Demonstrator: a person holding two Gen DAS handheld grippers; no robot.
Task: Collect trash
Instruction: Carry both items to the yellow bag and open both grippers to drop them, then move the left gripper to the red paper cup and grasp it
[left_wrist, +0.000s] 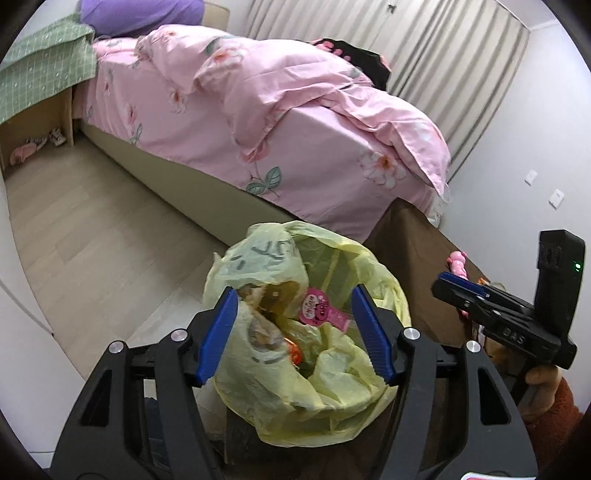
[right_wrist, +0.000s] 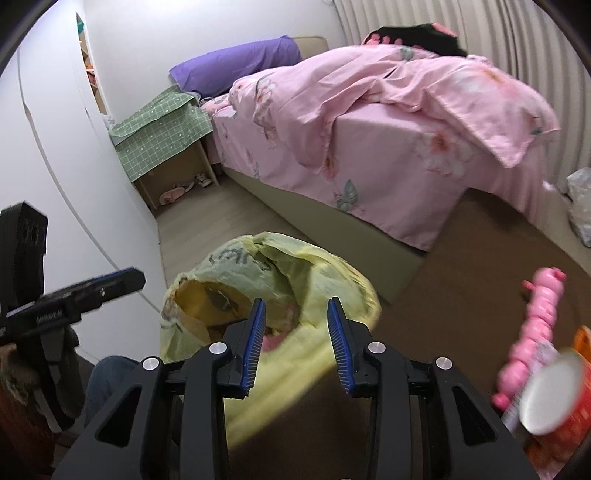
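Yellow plastic, thin and crumpled, is forming the trash bag (left_wrist: 306, 384) that is sitting on a brown surface (left_wrist: 410, 240) at the foot of the bed (left_wrist: 295, 122), its mouth gaping upward. Inside it, a pink wrapper (left_wrist: 318, 309) and some orange scraps are lying among the folds. The left gripper (left_wrist: 295, 332) is hovering over the bag with its jaws standing wide apart, one blue pad on each side of the opening and nothing pinched between them. The right gripper (right_wrist: 296, 341) is hanging above the bag's near rim, its jaws parted about halfway and gripping nothing. To its right, a pink segmented toy (right_wrist: 535, 325) is lying on the brown surface beside an orange can (right_wrist: 557, 402), which is blurred at the edge of the right wrist view. A hand (left_wrist: 543, 387) in a rust-coloured sleeve is holding the right gripper's handle.
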